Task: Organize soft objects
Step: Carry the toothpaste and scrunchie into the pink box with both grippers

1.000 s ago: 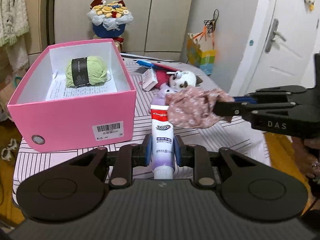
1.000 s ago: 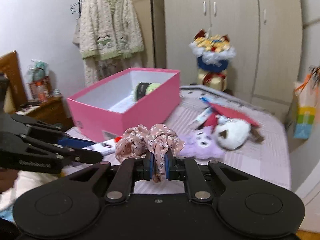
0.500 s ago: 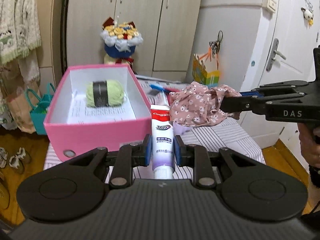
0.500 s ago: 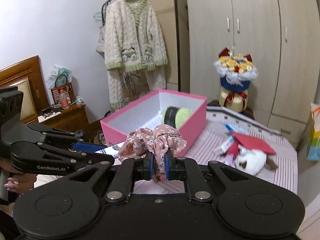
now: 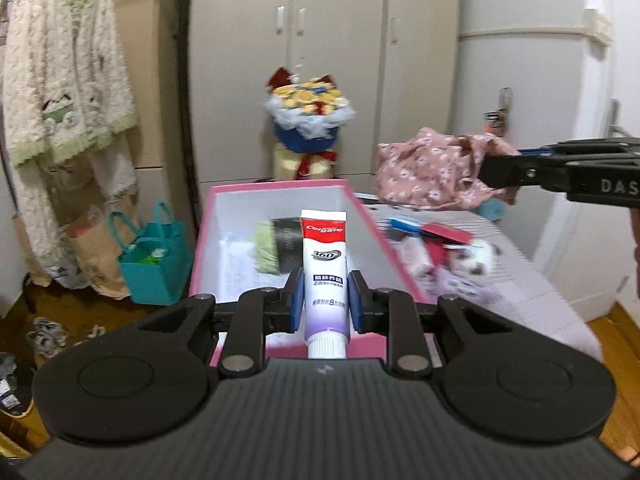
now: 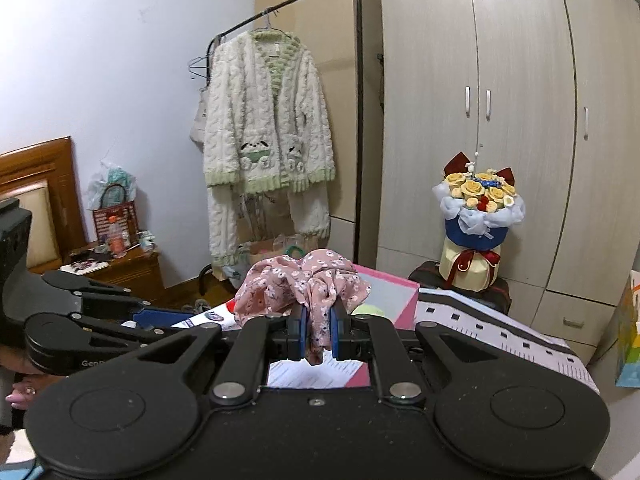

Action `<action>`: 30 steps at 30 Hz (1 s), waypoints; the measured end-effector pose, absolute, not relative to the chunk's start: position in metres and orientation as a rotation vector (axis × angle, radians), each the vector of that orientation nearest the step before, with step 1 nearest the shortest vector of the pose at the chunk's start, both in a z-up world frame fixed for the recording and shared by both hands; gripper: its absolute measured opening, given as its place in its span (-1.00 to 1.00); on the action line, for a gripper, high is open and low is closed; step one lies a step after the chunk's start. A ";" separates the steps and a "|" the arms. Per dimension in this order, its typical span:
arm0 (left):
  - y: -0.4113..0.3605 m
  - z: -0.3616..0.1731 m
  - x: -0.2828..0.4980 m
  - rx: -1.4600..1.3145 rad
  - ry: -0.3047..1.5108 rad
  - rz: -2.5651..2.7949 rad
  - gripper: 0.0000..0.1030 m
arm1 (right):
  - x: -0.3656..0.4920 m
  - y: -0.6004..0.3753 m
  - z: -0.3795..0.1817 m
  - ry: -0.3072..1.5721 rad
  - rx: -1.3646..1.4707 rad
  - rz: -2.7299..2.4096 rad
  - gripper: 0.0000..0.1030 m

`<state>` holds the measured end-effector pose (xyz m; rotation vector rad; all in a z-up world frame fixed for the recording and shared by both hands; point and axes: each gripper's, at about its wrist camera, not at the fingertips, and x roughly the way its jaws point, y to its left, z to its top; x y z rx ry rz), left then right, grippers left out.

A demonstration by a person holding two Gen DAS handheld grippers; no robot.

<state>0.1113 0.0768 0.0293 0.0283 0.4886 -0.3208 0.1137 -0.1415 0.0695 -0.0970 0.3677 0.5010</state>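
In the left wrist view, at the picture's centre: the left gripper (image 5: 325, 306), jaws nearly closed and clamped on the toothpaste tube (image 5: 324, 276), cap end toward the camera. Tube held above the near end of the pink box (image 5: 374, 236), not yet inside. Inside the box, at 11 o'clock from the tube: one ball of green yarn (image 5: 267, 250) with a dark band, lying on a printed white sheet. Nothing else visible in there, though the tube hides a part. At 2 o'clock: the right gripper (image 5: 500, 170), coming in from the right edge, pinching the floral scrunchie (image 5: 428, 172) in the air, beyond the far right corner of the box. On the striped cover at 3 o'clock: a plush toy (image 5: 476, 258) and some small items, blurred. Teal bag (image 5: 154, 256) on the floor at 9 o'clock.

In the right wrist view, at lower centre: the right gripper (image 6: 317, 334), jaws fully closed on a fold of the floral scrunchie (image 6: 304, 284), most of the fabric bunched above the pads. Behind it, at 1 o'clock: the pink box (image 6: 390, 286), with a bit of green yarn (image 6: 370, 311) showing. At 9 o'clock: the left gripper (image 6: 160, 316), seen from the side.

Step in hand, as judged: carrying both items to the box. Next move calls for lowering each item past the rim before letting go, and keeping the two grippers apart over the narrow opening.
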 end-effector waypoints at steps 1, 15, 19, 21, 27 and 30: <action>0.078 0.028 0.123 0.025 0.501 -0.311 -0.57 | 0.124 -0.139 0.067 0.370 -0.096 0.494 -0.73; 0.065 -0.011 0.255 0.069 0.685 -0.137 -0.57 | 0.242 -0.094 -0.005 0.555 -0.260 0.565 -0.73; 0.066 -0.016 0.272 0.075 0.727 -0.129 -0.57 | 0.261 -0.080 -0.020 0.596 -0.351 0.606 -0.73; 0.063 -0.017 0.275 0.099 0.736 -0.130 -0.57 | 0.265 -0.071 -0.028 0.602 -0.445 0.613 -0.73; 0.054 -0.025 0.283 0.144 0.755 -0.131 -0.57 | 0.279 -0.059 -0.039 0.679 -0.487 0.668 -0.72; 0.052 -0.026 0.290 0.148 0.765 -0.122 -0.57 | 0.282 -0.051 -0.041 0.688 -0.539 0.665 -0.72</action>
